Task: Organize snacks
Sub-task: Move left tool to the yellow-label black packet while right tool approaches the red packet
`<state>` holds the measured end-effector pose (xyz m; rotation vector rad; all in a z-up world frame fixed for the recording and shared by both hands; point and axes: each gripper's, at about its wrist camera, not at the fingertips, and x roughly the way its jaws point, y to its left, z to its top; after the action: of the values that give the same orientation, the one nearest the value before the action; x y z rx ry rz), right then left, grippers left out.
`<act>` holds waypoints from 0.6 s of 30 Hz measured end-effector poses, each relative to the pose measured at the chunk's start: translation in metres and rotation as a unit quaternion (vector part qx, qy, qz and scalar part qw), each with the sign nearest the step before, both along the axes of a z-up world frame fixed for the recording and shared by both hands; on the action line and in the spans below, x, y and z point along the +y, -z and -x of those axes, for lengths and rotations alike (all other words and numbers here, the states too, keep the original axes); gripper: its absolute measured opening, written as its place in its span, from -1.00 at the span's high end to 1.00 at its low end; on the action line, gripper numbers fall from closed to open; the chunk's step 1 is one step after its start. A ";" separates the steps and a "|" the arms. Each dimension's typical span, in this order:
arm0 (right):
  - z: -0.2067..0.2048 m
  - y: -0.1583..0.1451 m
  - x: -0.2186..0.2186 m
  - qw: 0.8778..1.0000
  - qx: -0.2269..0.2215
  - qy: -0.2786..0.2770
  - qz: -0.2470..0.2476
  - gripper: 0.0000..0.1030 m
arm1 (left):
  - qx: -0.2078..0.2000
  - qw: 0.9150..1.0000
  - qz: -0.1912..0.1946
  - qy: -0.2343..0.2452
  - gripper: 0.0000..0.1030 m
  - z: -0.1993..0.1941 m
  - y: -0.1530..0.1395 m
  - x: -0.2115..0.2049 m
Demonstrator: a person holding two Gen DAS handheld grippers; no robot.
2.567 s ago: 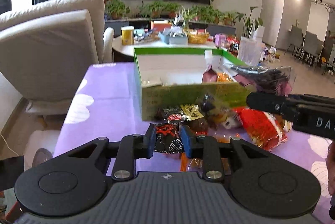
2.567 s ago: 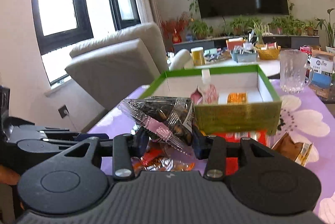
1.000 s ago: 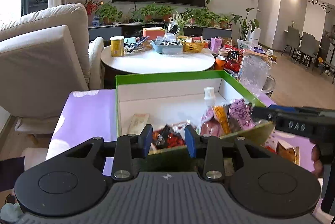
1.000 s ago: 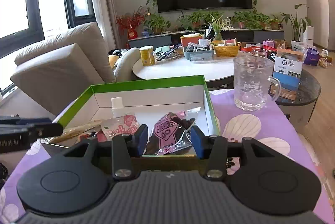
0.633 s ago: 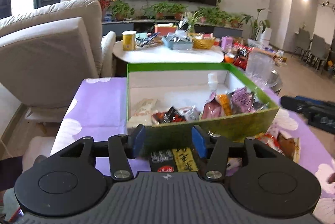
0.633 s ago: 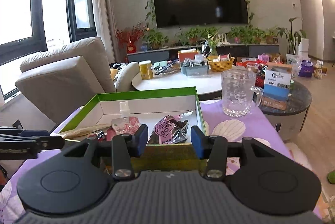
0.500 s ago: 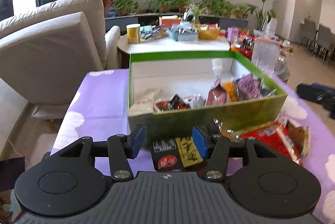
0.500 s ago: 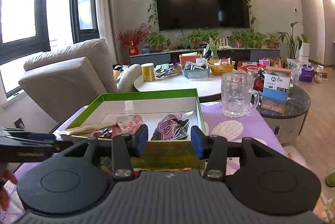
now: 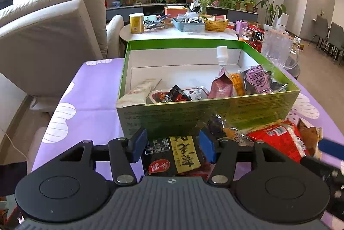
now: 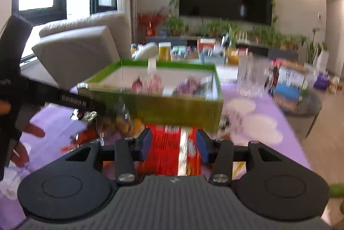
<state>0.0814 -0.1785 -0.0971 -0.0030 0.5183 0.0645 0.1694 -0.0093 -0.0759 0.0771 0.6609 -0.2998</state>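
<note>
The left hand-held gripper [image 9: 172,145], jaws opening around a dark packet [image 9: 176,156], should pinch its light, crinkly, slippery middle; right hand-held gripper [image 10: 174,145] spread over a red bag [image 10: 169,150]

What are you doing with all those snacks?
A person is tidying snacks into the green box using tongs in each hand. Several packets already lie inside. The left tongs, opening, hover over a black packet with a yellow label. The right tongs are open above a red bag.

Purple tablecloth [image 9: 90,105]: green box [image 9: 206,113], loose snack packets [image 9: 277,139].
</note>
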 end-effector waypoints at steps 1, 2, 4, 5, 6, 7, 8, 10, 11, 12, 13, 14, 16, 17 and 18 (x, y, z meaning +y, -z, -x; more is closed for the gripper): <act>-0.002 0.003 0.000 1.000 0.006 0.001 -0.001 0.17 | -0.001 1.000 0.000 -0.001 -0.01 0.000 0.001 -0.001; -0.004 0.004 0.000 1.000 0.008 0.001 0.001 0.17 | -0.001 1.000 0.001 -0.001 -0.01 0.000 0.001 -0.001; -0.008 0.007 0.002 1.000 0.014 0.001 0.004 0.17 | -0.001 1.000 0.000 -0.002 -0.01 -0.001 0.002 -0.001; -0.009 0.009 0.003 1.000 0.017 0.003 0.004 0.17 | 0.000 1.000 -0.001 -0.003 -0.02 -0.001 0.002 -0.001; -0.011 0.010 0.004 1.000 0.019 0.006 0.004 0.17 | 0.000 1.000 -0.001 -0.003 -0.02 -0.002 0.003 -0.001; -0.013 0.011 0.004 1.000 0.022 0.010 0.003 0.17 | 0.002 1.000 0.000 -0.004 -0.02 -0.003 0.003 0.000; -0.013 0.013 0.003 1.000 0.024 0.014 0.004 0.17 | 0.004 1.000 0.002 -0.005 -0.02 -0.004 0.005 0.001; -0.014 0.015 0.004 0.999 0.028 0.023 0.006 0.17 | 0.011 1.000 0.006 -0.009 -0.02 -0.005 0.007 0.003; -0.014 0.016 0.004 0.999 0.027 0.023 0.006 0.17 | 0.018 1.000 0.008 -0.010 -0.03 -0.007 0.008 0.004; -0.013 0.017 0.004 0.999 0.026 0.023 0.005 0.17 | 0.023 1.000 0.014 -0.009 -0.03 -0.008 0.009 0.005; -0.013 0.017 0.004 0.999 0.026 0.023 0.004 0.17 | 0.024 0.999 0.020 -0.011 -0.04 -0.008 0.010 0.006; -0.013 0.017 0.003 0.999 0.026 0.022 0.003 0.17 | 0.026 0.999 0.024 -0.012 -0.05 -0.008 0.011 0.008; -0.012 0.017 0.000 0.999 0.027 0.021 -0.006 0.17 | 0.027 0.999 0.026 -0.011 -0.05 -0.009 0.010 0.008; -0.012 0.017 -0.002 0.999 0.028 0.020 -0.012 0.17 | 0.027 0.999 0.026 -0.010 -0.05 -0.009 0.010 0.008; -0.012 0.016 -0.004 0.999 0.029 0.021 -0.019 0.17 | 0.026 0.999 0.025 -0.010 -0.05 -0.008 0.010 0.008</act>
<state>0.0933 -0.1827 -0.1135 0.0476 0.5752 0.0337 0.1776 -0.0014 -0.0857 0.0143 0.7058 -0.3007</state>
